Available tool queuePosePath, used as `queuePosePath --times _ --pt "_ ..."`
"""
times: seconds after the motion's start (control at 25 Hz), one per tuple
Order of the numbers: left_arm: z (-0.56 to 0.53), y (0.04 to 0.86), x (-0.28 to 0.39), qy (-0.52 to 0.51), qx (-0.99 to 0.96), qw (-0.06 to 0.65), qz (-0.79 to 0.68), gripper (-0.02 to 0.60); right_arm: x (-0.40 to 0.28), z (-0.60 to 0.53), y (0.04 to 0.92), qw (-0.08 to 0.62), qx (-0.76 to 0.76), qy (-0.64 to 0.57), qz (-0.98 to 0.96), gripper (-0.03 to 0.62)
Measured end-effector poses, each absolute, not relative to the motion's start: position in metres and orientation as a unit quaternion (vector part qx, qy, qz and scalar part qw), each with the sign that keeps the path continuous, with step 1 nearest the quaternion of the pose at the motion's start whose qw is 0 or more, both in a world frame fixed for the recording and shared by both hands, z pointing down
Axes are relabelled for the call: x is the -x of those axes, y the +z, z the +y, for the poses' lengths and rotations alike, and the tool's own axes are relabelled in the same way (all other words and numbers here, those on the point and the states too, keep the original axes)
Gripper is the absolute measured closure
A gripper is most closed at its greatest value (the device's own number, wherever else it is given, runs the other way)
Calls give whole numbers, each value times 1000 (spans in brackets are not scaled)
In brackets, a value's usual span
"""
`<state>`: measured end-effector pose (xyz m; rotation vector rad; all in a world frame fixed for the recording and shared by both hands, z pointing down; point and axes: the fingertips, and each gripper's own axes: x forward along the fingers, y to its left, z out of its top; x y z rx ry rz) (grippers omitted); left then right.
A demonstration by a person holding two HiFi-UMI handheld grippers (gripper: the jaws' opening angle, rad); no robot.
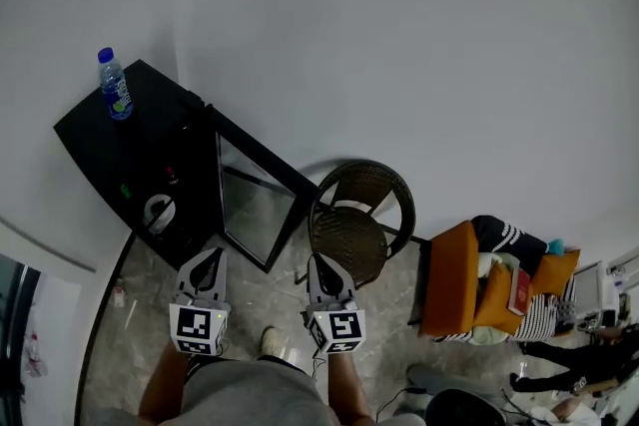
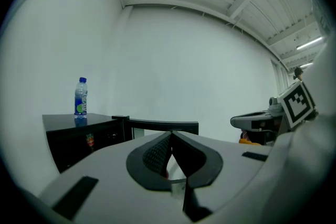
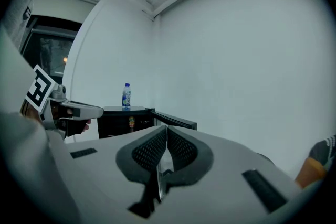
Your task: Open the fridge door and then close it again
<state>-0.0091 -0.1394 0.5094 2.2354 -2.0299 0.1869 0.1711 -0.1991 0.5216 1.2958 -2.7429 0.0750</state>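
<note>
Standing wide open: the fridge door (image 1: 257, 207), a glass-fronted panel swung out toward frame centre in the head view, well clear of the black fridge (image 1: 100, 147) at upper left. So the opening half looks done; the closing half is left.

The left gripper (image 1: 208, 256) sits lower centre-left, near the door's free edge but not touching it. Its jaws are pressed together with nothing between them, as its own view shows. The right gripper (image 1: 319, 262) is just to the right of it, lower centre. Its jaws are likewise fully together and empty, apart from the door and from the wicker chair (image 1: 359, 213) behind it. Neither tong has hold of anything.

A water bottle (image 1: 114, 85) stands upright on the fridge top, upper left. The fridge interior is dark, with a few small items I can't make out.

Judgement: roughly halfway. What's left is a push on the door's outer face or free edge to swing it back to the cabinet. Closed jaws would do for a nudge. The chair stands close to the door, though the closing swing goes away from it.
</note>
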Motion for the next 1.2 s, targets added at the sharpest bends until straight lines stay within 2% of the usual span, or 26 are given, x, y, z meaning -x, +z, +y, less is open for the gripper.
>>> queuePosePath --times 0.96,1.0,1.08,1.2 --pt "-128 524 9 70 -577 83 -809 577 -159 -303 550 70 -274 7 -959 566" --pt "-126 524 9 72 -573 83 -812 577 -157 -306 551 71 -269 6 -960 558" --pt "-124 523 9 76 -566 83 -817 577 -154 -311 555 76 -257 7 -963 480" --pt "-124 521 11 79 -557 80 -823 577 -146 -321 560 80 -247 5 -966 441"
